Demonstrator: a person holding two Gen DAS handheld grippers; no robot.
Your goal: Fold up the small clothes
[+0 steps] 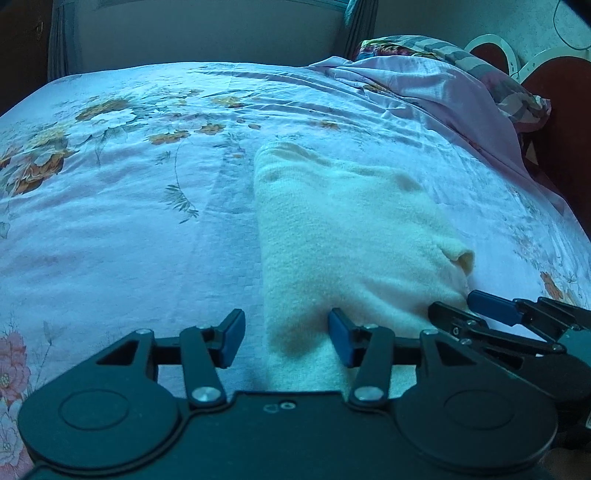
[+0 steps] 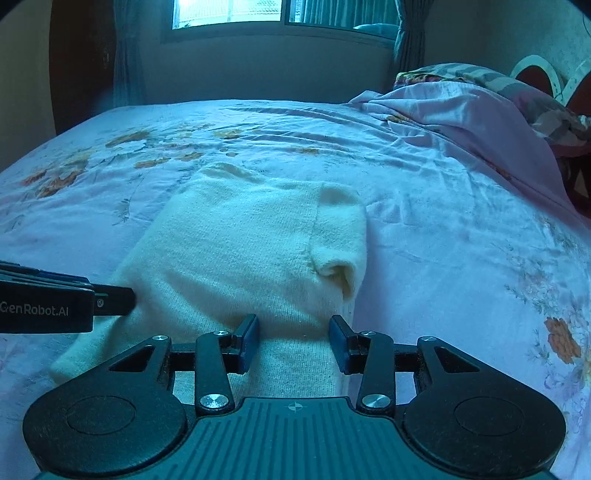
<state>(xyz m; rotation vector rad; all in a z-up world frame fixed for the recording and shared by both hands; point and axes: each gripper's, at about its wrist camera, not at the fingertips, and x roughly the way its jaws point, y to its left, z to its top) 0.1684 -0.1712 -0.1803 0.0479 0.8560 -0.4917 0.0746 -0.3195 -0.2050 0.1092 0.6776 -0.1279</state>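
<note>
One cream garment [image 2: 236, 254] is lying folded on the floral sheet [image 2: 443, 236]; two grippers, left [image 1: 286, 341] and right [image 2: 293, 341], are hovering with jaws apart over its near end.

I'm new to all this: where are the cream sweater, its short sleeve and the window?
Cream sweater [image 2: 236, 251]: right wrist view, middle of its body.
Short sleeve [image 2: 340, 240]: right wrist view, its folded-in cloth.
Window [image 2: 229, 13]: right wrist view, bright pane.
</note>
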